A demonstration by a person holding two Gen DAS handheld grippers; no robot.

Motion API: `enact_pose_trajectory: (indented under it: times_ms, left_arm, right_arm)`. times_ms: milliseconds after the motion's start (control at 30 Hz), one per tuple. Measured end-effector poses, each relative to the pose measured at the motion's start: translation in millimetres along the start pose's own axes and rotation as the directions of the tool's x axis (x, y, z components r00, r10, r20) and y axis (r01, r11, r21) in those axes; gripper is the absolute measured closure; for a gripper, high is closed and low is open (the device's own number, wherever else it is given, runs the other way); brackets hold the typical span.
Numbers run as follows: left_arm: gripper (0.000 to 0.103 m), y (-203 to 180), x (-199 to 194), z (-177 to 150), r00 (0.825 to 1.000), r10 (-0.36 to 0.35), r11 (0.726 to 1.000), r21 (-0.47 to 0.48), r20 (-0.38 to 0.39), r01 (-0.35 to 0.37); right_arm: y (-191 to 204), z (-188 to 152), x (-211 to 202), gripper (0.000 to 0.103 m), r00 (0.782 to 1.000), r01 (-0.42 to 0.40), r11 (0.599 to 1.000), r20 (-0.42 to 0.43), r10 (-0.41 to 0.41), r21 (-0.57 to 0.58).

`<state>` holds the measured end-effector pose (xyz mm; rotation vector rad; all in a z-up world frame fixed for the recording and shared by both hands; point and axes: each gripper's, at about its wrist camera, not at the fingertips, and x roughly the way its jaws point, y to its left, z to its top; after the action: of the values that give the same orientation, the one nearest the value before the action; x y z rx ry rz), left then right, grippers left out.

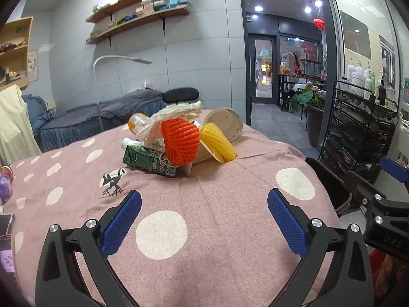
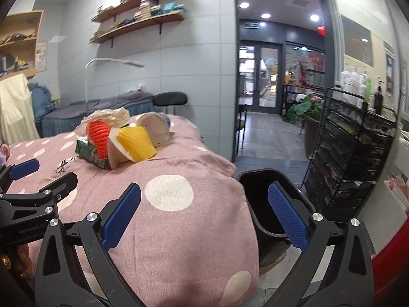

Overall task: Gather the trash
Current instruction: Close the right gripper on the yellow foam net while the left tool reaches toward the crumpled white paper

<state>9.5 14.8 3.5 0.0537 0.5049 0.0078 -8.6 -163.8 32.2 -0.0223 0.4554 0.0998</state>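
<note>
A heap of trash lies on the pink dotted cloth (image 1: 217, 217): an orange foam net (image 1: 180, 142), a yellow foam net (image 1: 218, 142), a green drink carton (image 1: 148, 160), a paper bowl on its side (image 1: 225, 124), a crumpled plastic bag (image 1: 173, 115) and an orange-capped bottle (image 1: 136, 122). My left gripper (image 1: 204, 220) hovers open over the cloth, short of the heap. My right gripper (image 2: 204, 217) is open too, above the table's right edge and the black bin (image 2: 268, 204). The same heap shows in the right wrist view, with the orange net (image 2: 99, 134) and yellow net (image 2: 136, 142).
A black wire rack (image 2: 352, 153) with bottles on top stands right of the bin. A doorway (image 2: 260, 76) opens behind. A phone (image 1: 6, 225) and small items lie at the table's left edge. A bed (image 1: 102, 117) and a black stool (image 1: 181, 94) stand beyond the table.
</note>
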Motion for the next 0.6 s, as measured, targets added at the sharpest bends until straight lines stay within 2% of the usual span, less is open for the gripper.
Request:
enact_pose_trajectory:
  times_ms: [67,133,300,433,500,600]
  left_arm:
    - [0.006,9.0,10.0,4.1,0.998,-0.023,0.999,-0.023,-0.060,0.022]
    - [0.006,18.0,19.9,8.4,0.992,-0.048,0.998,-0.038,-0.115,0.044]
    - [0.006,36.8,39.9,18.3,0.982,-0.003,1.000,-0.031,-0.190,-0.003]
    - [0.006,57.0,57.6,26.4,0.968,0.016,0.999,-0.033,-0.252,-0.026]
    - [0.006,66.6,64.2,31.6,0.963,0.018,0.999,-0.038,-0.269,-0.030]
    - [0.006,74.9,67.9,41.2,0.966,0.041,0.999,-0.011,-0.254,-0.045]
  right_arm:
    - [5.6,8.0,14.9,0.005,0.998,-0.036,0.999,-0.058,0.035,-0.027]
    - [12.1,15.7,30.2,0.005,0.986,-0.118,0.992,-0.121,0.112,-0.046]
    - [32.5,31.4,60.5,0.005,0.960,-0.211,0.973,-0.206,0.188,-0.097]
    - [46.8,45.9,89.6,0.005,0.926,-0.283,0.952,-0.291,0.241,-0.114]
    - [51.0,52.8,106.0,0.005,0.899,-0.322,0.942,-0.341,0.274,-0.095]
    - [59.9,62.9,126.6,0.005,0.875,-0.359,0.929,-0.378,0.302,-0.090]
